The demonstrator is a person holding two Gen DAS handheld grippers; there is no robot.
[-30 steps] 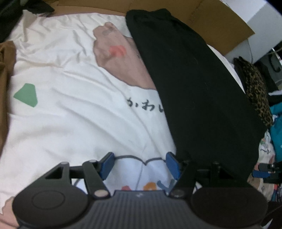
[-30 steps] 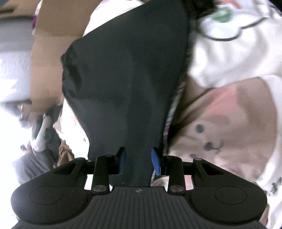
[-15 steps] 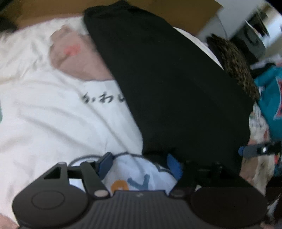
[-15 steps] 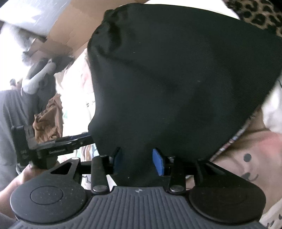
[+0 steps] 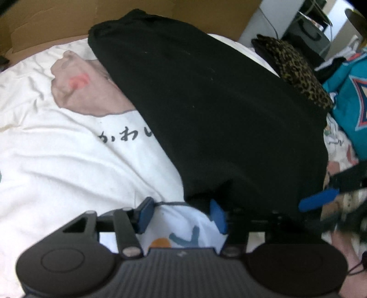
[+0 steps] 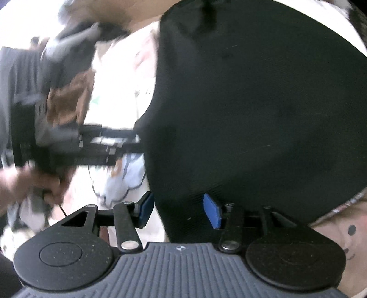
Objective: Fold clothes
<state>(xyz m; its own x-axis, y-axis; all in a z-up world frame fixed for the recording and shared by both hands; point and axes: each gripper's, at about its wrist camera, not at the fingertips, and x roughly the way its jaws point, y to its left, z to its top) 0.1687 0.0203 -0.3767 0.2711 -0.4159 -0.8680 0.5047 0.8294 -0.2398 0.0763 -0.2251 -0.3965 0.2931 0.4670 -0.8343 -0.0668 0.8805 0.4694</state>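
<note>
A black garment (image 5: pixel 218 103) lies spread over a white printed bedsheet (image 5: pixel 57 160). In the left wrist view its near left edge ends just by the right pad of my left gripper (image 5: pixel 181 215), which is open over the sheet with no cloth between its pads. My right gripper (image 6: pixel 179 211) is open too, and the black garment (image 6: pixel 263 103) runs loosely between its blue pads. One blue finger of the right gripper (image 5: pixel 317 201) shows at the garment's near right corner. The left gripper (image 6: pixel 91 142) appears blurred in the right wrist view, held by a hand (image 6: pixel 25 183).
A leopard-print garment (image 5: pixel 296 66) and a teal one (image 5: pixel 351 96) lie to the right of the black garment. Brown cardboard (image 5: pixel 68 20) lines the far side of the bed. A brown cloth (image 6: pixel 68 98) lies at the left in the right wrist view.
My right gripper's pads have spread apart and let go of the black garment, which has come down flat. Both grippers have swung round; the left has stayed open.
</note>
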